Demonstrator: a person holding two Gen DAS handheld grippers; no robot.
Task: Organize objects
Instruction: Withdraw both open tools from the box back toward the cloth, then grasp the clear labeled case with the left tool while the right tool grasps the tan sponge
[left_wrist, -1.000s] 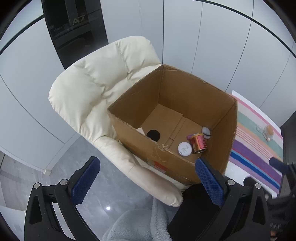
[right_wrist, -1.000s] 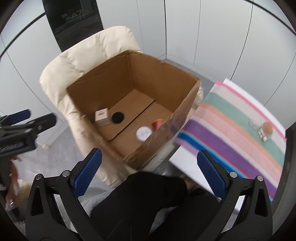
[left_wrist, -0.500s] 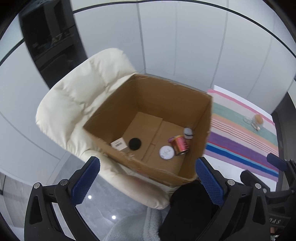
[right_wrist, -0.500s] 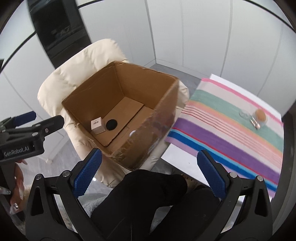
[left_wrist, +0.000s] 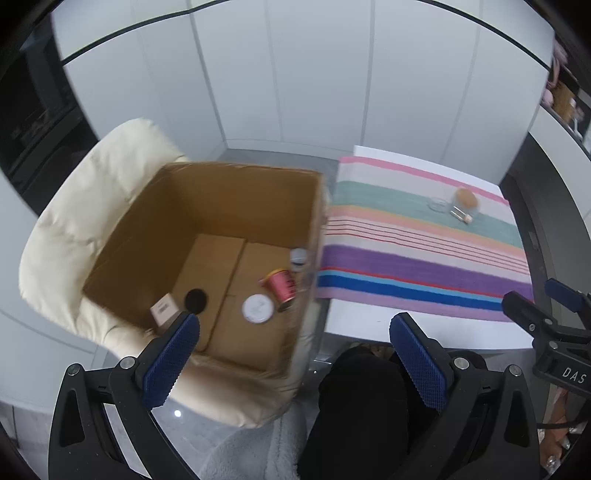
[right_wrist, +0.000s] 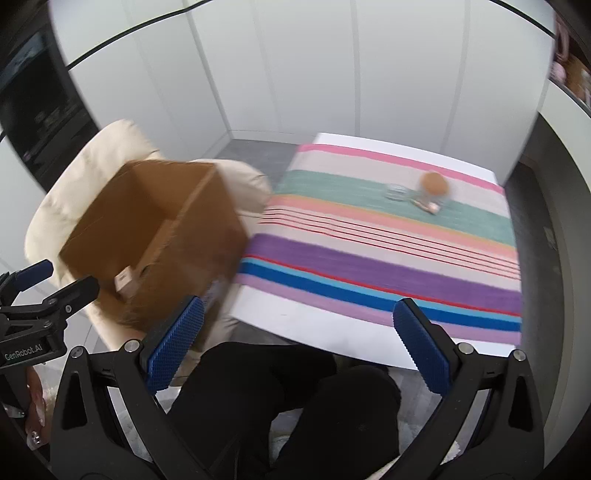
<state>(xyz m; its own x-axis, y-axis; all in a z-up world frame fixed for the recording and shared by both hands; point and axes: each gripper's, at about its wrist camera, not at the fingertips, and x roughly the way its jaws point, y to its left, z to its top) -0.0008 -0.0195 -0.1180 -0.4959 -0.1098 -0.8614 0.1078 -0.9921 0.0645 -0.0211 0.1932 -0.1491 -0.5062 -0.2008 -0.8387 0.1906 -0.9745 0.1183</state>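
— Since glass and cork, likely light, fragile, slick: small cork-stoppered glass jar on the far teal band of the striped cloth, a low clear glass dish just beside.
— Best pinched low on the round body, not the stopper?
— Probably; cork may pull free.
— Jaws?
— Both spread, holding nothing: left gripper, right gripper.
— Room?
— Open cloth along the approach; white tabletop edge near. Brown cardboard box on the cream padded chair stands open-topped, walls high.
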